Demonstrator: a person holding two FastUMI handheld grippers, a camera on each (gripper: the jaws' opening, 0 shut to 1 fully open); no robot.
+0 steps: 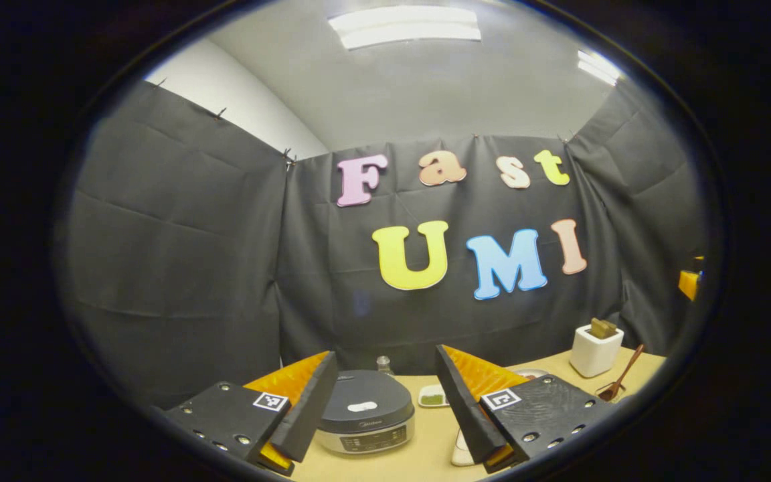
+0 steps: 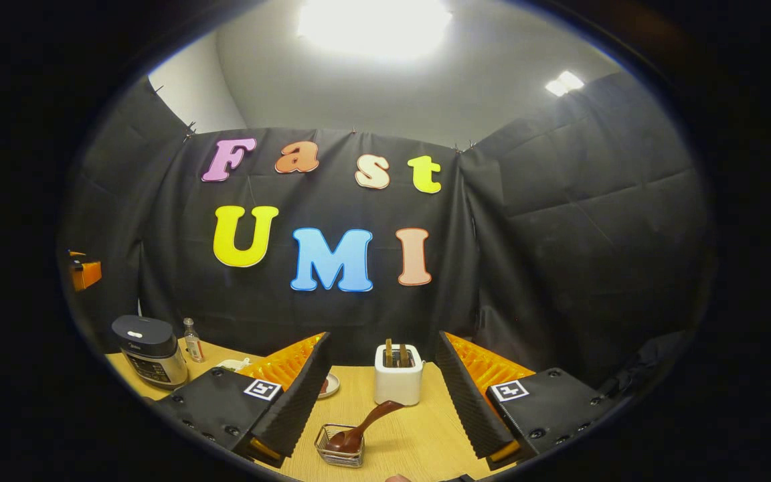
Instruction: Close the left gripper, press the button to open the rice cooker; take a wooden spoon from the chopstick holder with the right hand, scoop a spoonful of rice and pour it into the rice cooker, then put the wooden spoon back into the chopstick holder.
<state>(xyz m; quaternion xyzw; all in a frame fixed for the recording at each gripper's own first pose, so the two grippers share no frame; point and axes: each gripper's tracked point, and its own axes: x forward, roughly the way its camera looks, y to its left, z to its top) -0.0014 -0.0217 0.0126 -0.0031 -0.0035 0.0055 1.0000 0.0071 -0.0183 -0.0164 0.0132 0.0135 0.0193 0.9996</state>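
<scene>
The left hand-held gripper (image 1: 385, 408) hangs with its jaws wide and empty before the closed rice cooker (image 1: 365, 412) on the surface (image 1: 425, 455), so if it goes down unclosed, I think, the fingers may straddle the lid button (image 1: 361, 406) and miss it.

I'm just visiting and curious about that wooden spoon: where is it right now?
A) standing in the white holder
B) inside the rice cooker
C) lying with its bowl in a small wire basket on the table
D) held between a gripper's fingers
C: in the right gripper view the spoon rests with its bowl in the wire basket, its handle slanting up toward the white holder behind it, and no gripper touches it.
</scene>
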